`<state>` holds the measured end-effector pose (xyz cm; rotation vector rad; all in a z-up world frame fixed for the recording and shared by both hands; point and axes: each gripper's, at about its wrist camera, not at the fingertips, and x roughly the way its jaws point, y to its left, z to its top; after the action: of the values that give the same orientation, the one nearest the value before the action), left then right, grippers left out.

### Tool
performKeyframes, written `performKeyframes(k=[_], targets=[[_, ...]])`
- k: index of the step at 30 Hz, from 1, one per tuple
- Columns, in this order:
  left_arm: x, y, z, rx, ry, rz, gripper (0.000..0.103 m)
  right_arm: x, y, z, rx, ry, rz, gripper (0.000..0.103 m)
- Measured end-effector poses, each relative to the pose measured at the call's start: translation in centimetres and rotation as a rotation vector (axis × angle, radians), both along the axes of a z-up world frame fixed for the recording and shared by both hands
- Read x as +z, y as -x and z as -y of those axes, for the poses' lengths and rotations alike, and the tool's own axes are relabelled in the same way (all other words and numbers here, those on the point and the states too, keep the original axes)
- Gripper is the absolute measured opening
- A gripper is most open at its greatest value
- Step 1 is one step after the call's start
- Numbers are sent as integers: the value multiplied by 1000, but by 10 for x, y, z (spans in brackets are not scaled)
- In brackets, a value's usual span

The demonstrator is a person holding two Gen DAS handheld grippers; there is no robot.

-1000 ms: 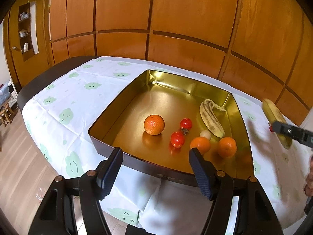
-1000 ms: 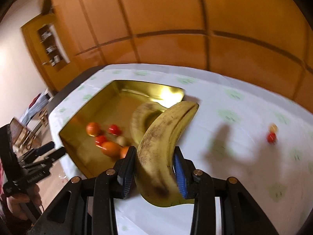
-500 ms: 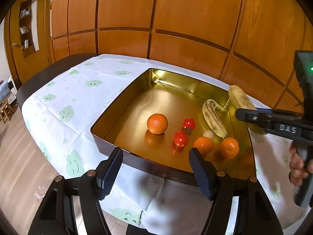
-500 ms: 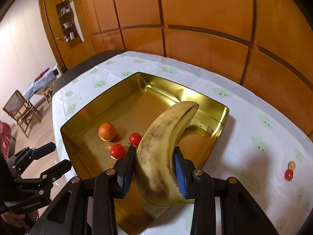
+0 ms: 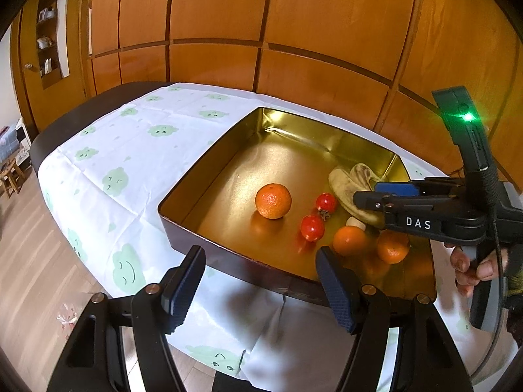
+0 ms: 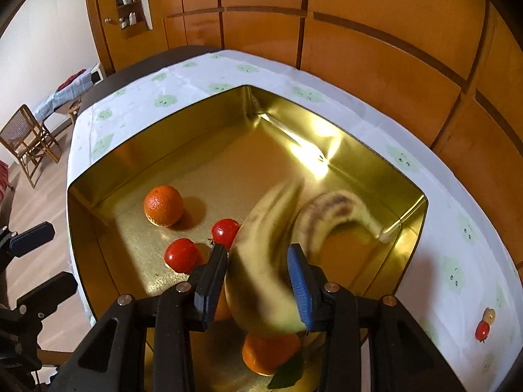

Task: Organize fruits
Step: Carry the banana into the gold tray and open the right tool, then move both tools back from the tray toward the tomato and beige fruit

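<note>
Banana [image 6: 261, 277] sits clamped in the right gripper [image 6: 258, 274] jaws above the gold tray [image 6: 359, 160]; left gripper [image 5: 261, 284] jaws gape wide, empty.

We hold the left gripper [image 5: 260, 281] open and empty before the gold tin [image 5: 209, 166]. Inside lie three oranges [image 5: 273, 201], two tomatoes [image 5: 312, 227] and a banana [image 5: 351, 192]. The right gripper [image 5: 385, 196] reaches in over that banana.
</note>
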<state>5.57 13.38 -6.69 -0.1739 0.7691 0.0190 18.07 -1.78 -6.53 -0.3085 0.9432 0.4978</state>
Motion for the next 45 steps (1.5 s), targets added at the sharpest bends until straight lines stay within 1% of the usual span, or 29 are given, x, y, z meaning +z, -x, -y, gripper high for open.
performKeyframes(k=[3,12,15,19,21,25,31,37,45], targets=[[2,1,2,-5,0,7,71,7,6,3,-14,-25,18,38],[9,8,13,-33,-17,26,71,21,30,29,-113,-111,48,38],[14,12,17,-39,-24,40,71,29,44,39,-157,-145,85,38],[18,16,23,-51,-34,54,71,37,65,62,-244,-188,130,39],[20,18,26,-58,-35,56,71,37,74,73,-286,-195,141,39],[21,24,37,-77,-43,68,71,28,97,106,-417,-189,170,40],[23,31,60,-130,-66,78,72,14,119,158,-590,-175,178,40],[27,36,80,-184,-92,88,72,18,134,197,-690,-174,211,40],[28,41,103,-239,-121,87,72,15,147,221,-747,-179,220,40]])
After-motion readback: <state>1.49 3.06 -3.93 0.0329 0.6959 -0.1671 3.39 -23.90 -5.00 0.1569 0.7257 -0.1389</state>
